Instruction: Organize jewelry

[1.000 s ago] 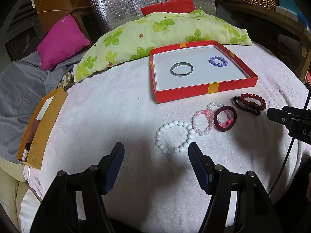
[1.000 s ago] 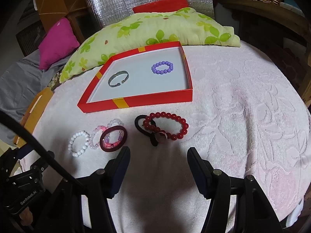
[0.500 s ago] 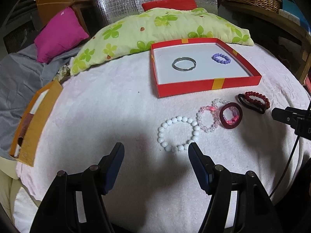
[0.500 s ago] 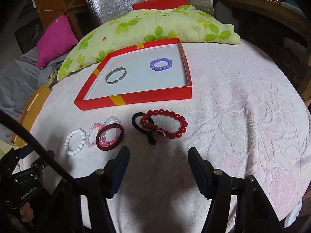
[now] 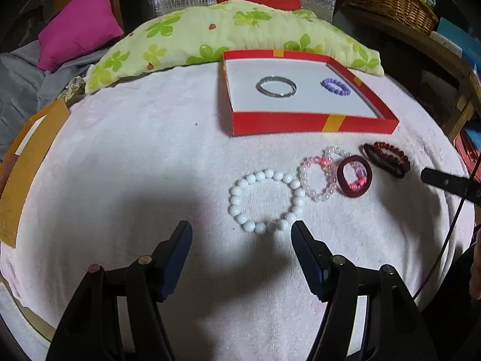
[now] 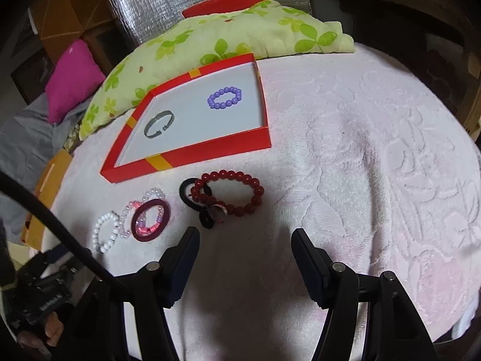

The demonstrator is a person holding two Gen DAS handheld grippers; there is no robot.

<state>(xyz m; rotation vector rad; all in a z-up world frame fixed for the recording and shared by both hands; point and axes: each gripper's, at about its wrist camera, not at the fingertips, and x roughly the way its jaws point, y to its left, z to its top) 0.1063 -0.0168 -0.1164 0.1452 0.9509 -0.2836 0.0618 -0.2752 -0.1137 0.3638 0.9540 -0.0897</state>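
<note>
So the left gripper (image 5: 241, 233) has crept closer to the white bead bracelet (image 5: 266, 200), its right fingertip now nearly touching the beads. The right gripper (image 6: 245, 240) also edged nearer the dark red bead bracelet (image 6: 231, 192).

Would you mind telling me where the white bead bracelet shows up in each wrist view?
Left wrist view: white bead bracelet, centre, just beyond the open fingers.
Right wrist view: white bead bracelet, lower left, leftmost of the loose pieces.
Shared landmark: the red box.
</note>
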